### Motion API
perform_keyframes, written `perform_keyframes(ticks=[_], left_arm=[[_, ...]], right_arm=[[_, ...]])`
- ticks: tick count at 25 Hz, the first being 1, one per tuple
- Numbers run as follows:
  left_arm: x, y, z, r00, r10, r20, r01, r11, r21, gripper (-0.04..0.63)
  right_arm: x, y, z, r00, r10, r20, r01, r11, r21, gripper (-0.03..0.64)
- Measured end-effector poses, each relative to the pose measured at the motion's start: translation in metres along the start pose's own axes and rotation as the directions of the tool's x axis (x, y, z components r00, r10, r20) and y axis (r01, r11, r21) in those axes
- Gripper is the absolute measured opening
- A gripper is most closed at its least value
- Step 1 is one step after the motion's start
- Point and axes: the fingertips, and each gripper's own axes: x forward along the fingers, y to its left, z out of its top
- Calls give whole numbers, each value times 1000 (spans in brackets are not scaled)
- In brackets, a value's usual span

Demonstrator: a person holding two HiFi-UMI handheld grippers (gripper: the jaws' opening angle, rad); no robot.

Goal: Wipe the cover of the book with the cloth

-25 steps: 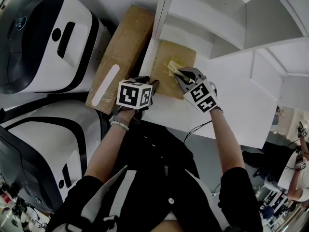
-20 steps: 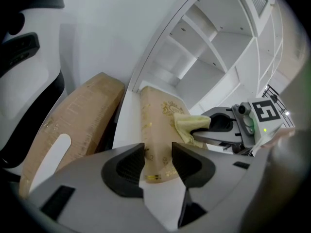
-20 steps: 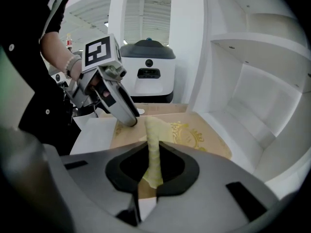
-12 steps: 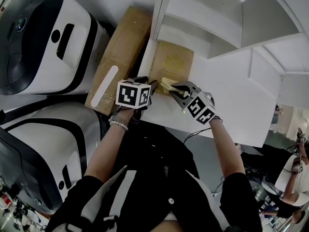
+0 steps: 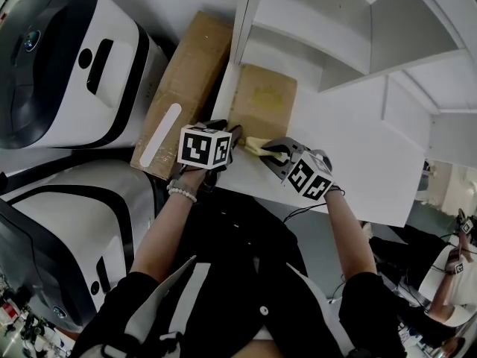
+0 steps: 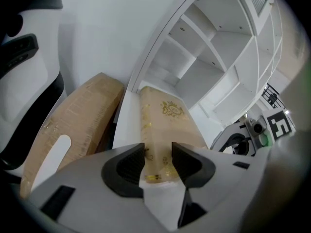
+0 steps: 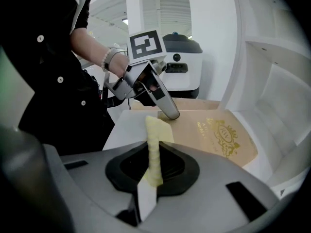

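The right gripper [image 7: 153,166] clamps a yellow cloth [image 7: 154,149], the tan book [image 7: 218,132] lying just ahead of its jaws on a white table [image 5: 350,155]; the left gripper [image 6: 158,164], jaws parted, rests at the book's near edge, white shelves [image 5: 328,28] beyond.

A white surface [image 5: 358,162] meets a white shelving unit [image 5: 328,21] with open compartments. A long cardboard box [image 5: 186,80] lies along the surface's left edge, beside two large white-and-black machines [image 5: 67,58].
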Motion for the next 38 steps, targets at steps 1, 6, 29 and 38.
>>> perform_keyframes(ticks=[1,6,29,38], left_arm=[[0,1,0,1000,4,-2,-4,1000,2,176],[0,1,-1,1000,-1,-4,1,1000,1,176],[0,1,1,1000,-11,-6,11,1000,5,176],[0,0,0,1000,-23,-13,23,1000,0,176]], right_arm=[[-1,4,0,1000,20,-5,-20,1000,-6,37],[-11,4,8,998,49,42,-51,998,38,37],[-31,-207,16,836,-547,52,463,753,468,37],[-10,-212,8,861,-509,-17,467,777,422,37]])
